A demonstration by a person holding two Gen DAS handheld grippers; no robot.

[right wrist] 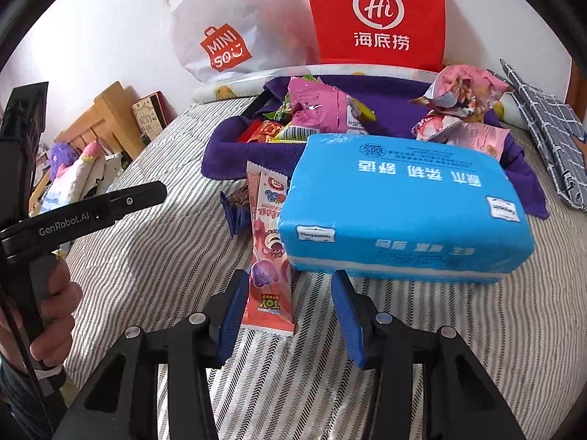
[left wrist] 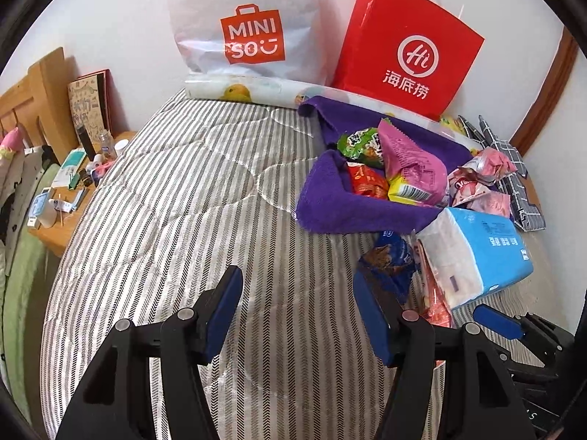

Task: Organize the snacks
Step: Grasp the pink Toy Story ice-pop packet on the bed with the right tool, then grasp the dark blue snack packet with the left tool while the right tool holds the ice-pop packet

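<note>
On the striped bed (right wrist: 154,256), the pink lollipop packet (right wrist: 268,256) lies just left of the blue tissue pack (right wrist: 403,205). The right gripper (right wrist: 290,311) has its jaws released around the packet's near end, pads not pressing. The left gripper (left wrist: 297,315) has empty, parted jaws left of the pack.

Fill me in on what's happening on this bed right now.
A person is sorting snacks on a striped bed cover with a hand-held gripper in each hand. The right hand-held gripper sits around the end of a long pink candy packet beside a blue tissue pack, pads not yet pressing it. The left hand-held gripper is open and empty, next to a dark blue snack packet. Several snacks already sit in the purple cloth basket.
</note>
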